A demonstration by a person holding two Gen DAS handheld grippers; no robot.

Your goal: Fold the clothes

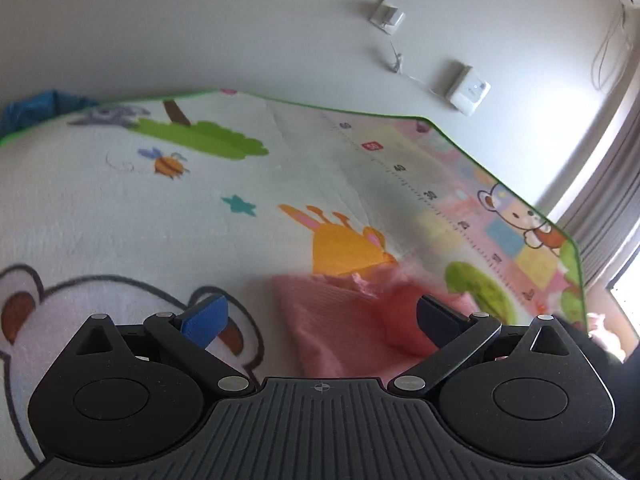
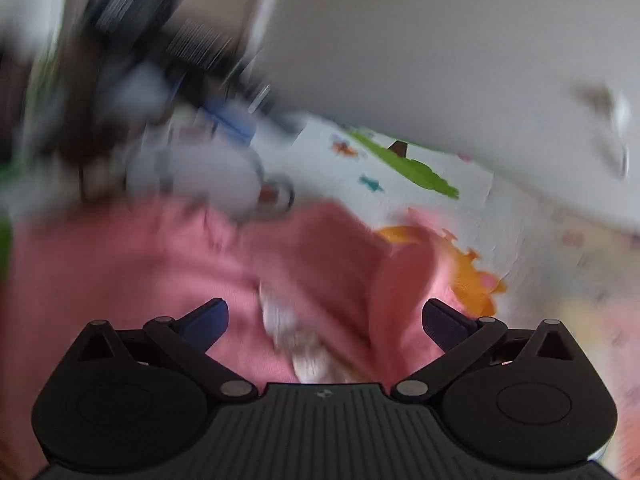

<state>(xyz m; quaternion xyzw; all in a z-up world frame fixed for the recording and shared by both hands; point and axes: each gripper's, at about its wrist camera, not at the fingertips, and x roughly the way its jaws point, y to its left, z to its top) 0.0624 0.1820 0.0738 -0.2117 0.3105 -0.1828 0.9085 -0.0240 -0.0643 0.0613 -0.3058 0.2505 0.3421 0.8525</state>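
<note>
- Left gripper (image 1: 322, 322): fingers spread wide, holding nothing; the pink garment (image 1: 340, 320) lies crumpled on the play mat (image 1: 120, 208), just ahead toward 1 o'clock.
- Right gripper (image 2: 324, 320): also spread and empty, with pink cloth filling the gap at 12 o'clock — this view is badly blurred.
- Judged step: take hold. Pinch a single edge layer on each side, then lift and spread flat before creasing.
- Beyond, at 12 o'clock: the wall (image 1: 200, 20) — irrelevant.

The right view is all smeared. The pink cloth (image 2: 168, 264) ahead of the gripper is fuzzy, and the dark thing (image 2: 132, 20) far up left cannot be made out. A blue thing (image 1: 36, 108) is cut off far left.
</note>
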